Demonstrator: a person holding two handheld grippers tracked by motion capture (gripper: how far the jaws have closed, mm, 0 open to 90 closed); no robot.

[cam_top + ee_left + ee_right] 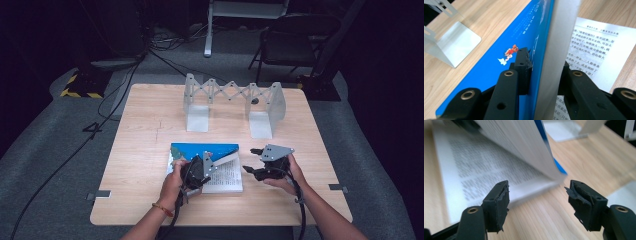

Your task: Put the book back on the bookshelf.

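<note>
Left gripper clamped on the lifted blue cover and pages of an open book on the table; right gripper, spread apart beside it, empty, so the thick wad may slip free

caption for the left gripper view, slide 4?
Left gripper clamps the book's blue cover and pages, lifted above a printed page.

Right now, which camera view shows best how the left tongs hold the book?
The left gripper view: the left tongs clamp the book's blue cover and a stack of pages, one jaw each side. The high view shows this grip small, under the hand. The right gripper view shows the lifted pages, blurred.
</note>
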